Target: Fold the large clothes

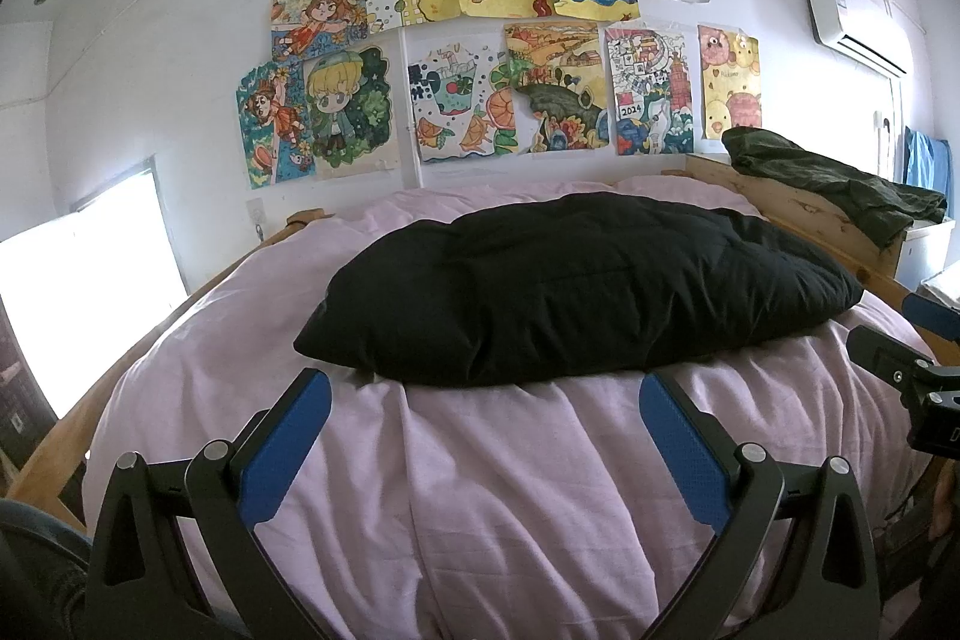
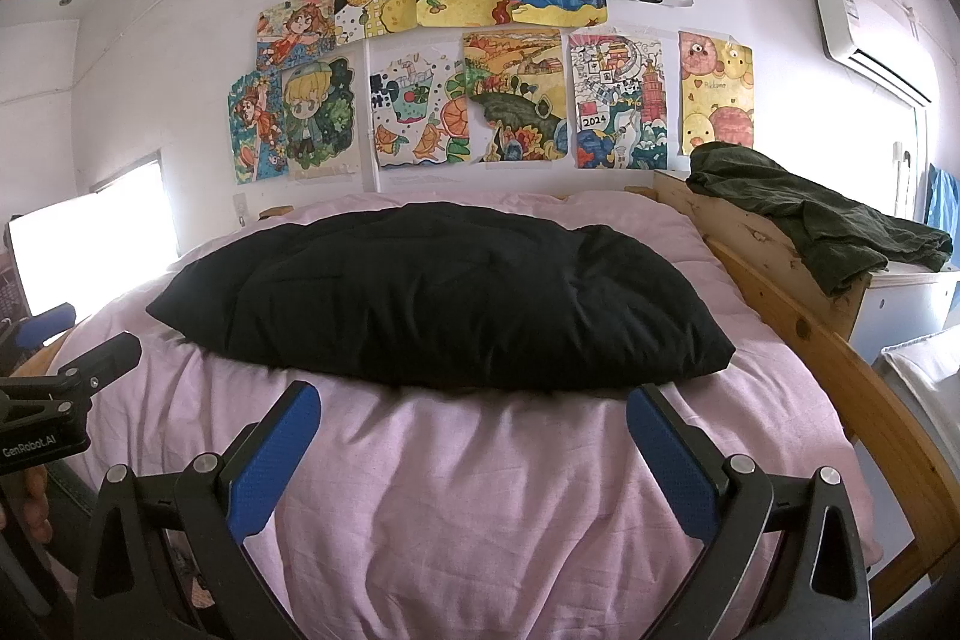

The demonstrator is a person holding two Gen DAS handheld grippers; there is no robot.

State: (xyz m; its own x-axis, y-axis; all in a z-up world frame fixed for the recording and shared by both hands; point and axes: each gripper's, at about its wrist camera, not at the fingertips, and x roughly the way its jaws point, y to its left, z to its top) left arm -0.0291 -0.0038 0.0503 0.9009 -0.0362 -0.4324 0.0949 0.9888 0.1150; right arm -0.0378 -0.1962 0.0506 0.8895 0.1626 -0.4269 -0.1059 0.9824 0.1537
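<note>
Black padded garment [image 1: 570,292]: it is lying folded into a puffy oblong across the middle of the bed, its long side running left to right, clear of both grippers.
Pink bedsheet [image 1: 480,490]: it is wrinkling under and in front of the garment, giving a soft, yielding base.
Left gripper [image 1: 485,451]: it is hovering near the front edge of the bed with its blue pads spread wide apart, holding nothing, pointing at the garment's near-left half.
Left corner of the garment [image 2: 165,307]: it is tapering to a thin point, probably the easiest place to pinch on that side.
Handling: the garment is looking light, soft and springy, likely slick-surfaced, so a fold may be puffing back up unless pressed.
Right gripper [image 2: 474,445]: it is also standing wide open and empty, facing the near edge.
Right corner of the garment [image 2: 717,358]: it is jutting toward the wooden bed rail [image 2: 840,358], a fair second hold.
Dark green cloth [image 2: 828,226]: it is lying crumpled on the far-right wooden headboard, well apart.
</note>
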